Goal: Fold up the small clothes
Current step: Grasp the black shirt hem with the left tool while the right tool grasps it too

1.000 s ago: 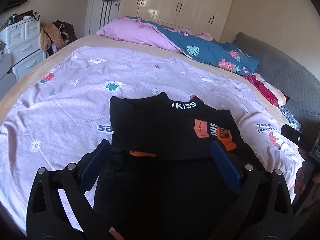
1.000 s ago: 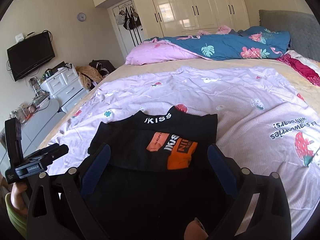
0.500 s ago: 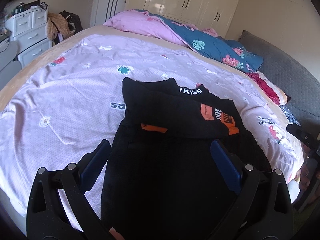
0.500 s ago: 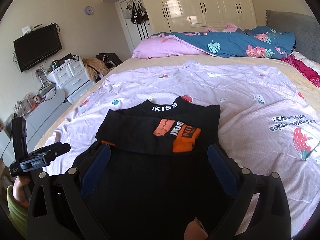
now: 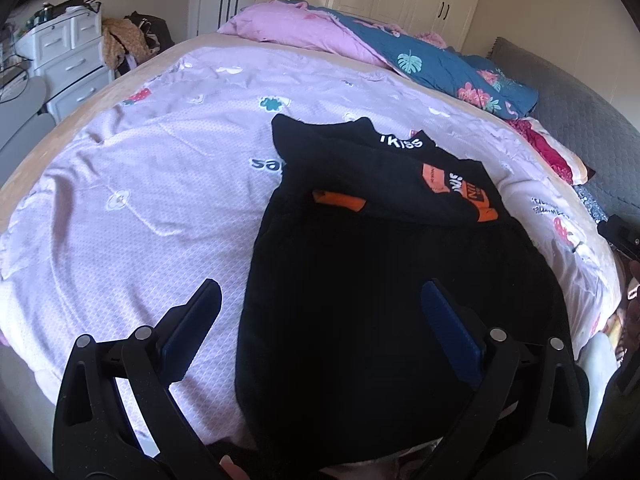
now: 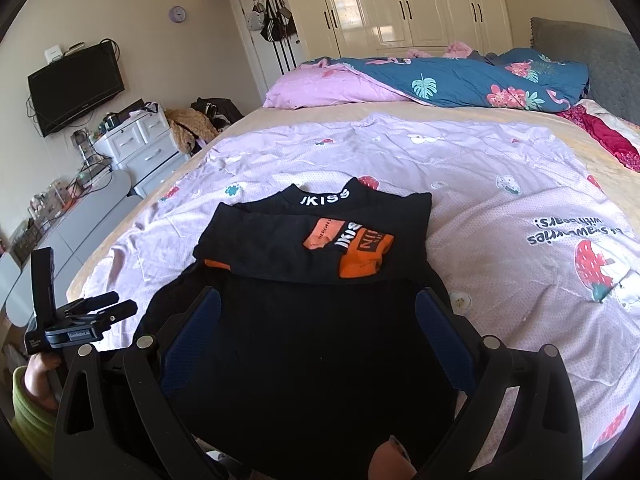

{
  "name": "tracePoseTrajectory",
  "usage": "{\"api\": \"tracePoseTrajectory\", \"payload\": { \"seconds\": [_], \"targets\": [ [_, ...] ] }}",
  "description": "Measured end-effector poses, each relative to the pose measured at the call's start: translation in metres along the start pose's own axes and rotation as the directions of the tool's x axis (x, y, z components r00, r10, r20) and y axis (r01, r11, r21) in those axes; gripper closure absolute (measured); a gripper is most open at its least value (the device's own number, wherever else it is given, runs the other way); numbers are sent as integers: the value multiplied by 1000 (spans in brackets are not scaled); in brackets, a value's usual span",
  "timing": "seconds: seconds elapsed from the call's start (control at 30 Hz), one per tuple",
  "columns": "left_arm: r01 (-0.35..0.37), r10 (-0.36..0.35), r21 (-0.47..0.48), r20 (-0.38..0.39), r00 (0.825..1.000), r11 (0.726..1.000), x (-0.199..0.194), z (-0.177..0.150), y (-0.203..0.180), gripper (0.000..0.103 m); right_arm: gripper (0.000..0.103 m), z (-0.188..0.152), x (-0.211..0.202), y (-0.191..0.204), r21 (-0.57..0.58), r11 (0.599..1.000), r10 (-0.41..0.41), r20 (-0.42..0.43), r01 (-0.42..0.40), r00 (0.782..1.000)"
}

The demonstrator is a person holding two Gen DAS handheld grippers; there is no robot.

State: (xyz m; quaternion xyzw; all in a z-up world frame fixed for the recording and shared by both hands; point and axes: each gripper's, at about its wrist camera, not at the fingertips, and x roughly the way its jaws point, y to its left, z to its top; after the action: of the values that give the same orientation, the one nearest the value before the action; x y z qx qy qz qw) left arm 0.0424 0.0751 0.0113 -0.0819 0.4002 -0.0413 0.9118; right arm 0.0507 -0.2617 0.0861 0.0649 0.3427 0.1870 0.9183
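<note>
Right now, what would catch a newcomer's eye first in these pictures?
The black garment with orange patches, partly folded near the front edge of the lilac printed bedspread. Both grippers hang open over its near end, left gripper and right gripper. Behind, a teal floral quilt is heaped by the headboard.

Both grippers [image 5: 320,320] [image 6: 316,320] are showing black arms, blue pads [image 5: 448,332], silver screws; a green sleeve [image 6: 28,412] is showing.

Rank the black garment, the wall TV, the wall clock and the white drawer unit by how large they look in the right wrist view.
1. black garment, though it lies nearest the camera
2. wall TV
3. white drawer unit, close to the TV, so that order is unsure
4. wall clock
</note>
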Motion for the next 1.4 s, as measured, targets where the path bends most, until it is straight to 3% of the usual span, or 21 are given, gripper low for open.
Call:
{"api": "tracePoseTrajectory", "payload": {
  "seconds": [0.37, 0.5, 0.63, 0.77, 1.03, 1.17, 1.27, 1.3, 1.33, 1.4],
  "targets": [
    [-25, 22, -44, -65, 998, 999, -3, -22, 23, 9, 6, -25, -2, -14, -2, 999, -47, -62, 47, 997],
    [-16, 12, -52, -81, 997, 998, -6, -31, 28, 9, 6, -39, -3, -21, -1, 998, -64, -92, 64, 994],
    [36, -42, -60, -116, 992, 998, -10, -42, 30, 10, 6, -53, -3, -24, -3, 997, -73, -118, 73, 990],
    [30, -33, -24, -144, 989, 999, -12, -55, 26, 12, 6, -62, -5, -25, -14, 997, -75, -135, 74, 988],
    [62, -74, -58, -232, 970, 996, -2, -81, 26, 36, 6, -72, -8, -26, -18, 997, -74, -157, 72, 985],
    [34, -40, -30, -234, 971, 999, 2, -82, 20, 43, 6, -77, -9, -26, -20, 997, -75, -172, 73, 982],
    [23, -28, -26, -243, 970, 999, 8, -80, 19, 67, 6, -82, -11, -30, -19, 996, -84, -189, 82, 978],
    [24, -30, -26, -242, 970, 999, 9, -80, 19, 85, 6, -85, -11, -33, -16, 996, -90, -198, 88, 976],
    [32, -39, -31, -243, 969, 999, 10, -79, 19, 96, 6, -87, -12, -36, -13, 996, -94, -209, 93, 973],
    [39, -48, -40, -242, 969, 998, 11, -79, 20, 96, 6, -92, -11, -41, -10, 994, -104, -238, 105, 966]
  ]
}}
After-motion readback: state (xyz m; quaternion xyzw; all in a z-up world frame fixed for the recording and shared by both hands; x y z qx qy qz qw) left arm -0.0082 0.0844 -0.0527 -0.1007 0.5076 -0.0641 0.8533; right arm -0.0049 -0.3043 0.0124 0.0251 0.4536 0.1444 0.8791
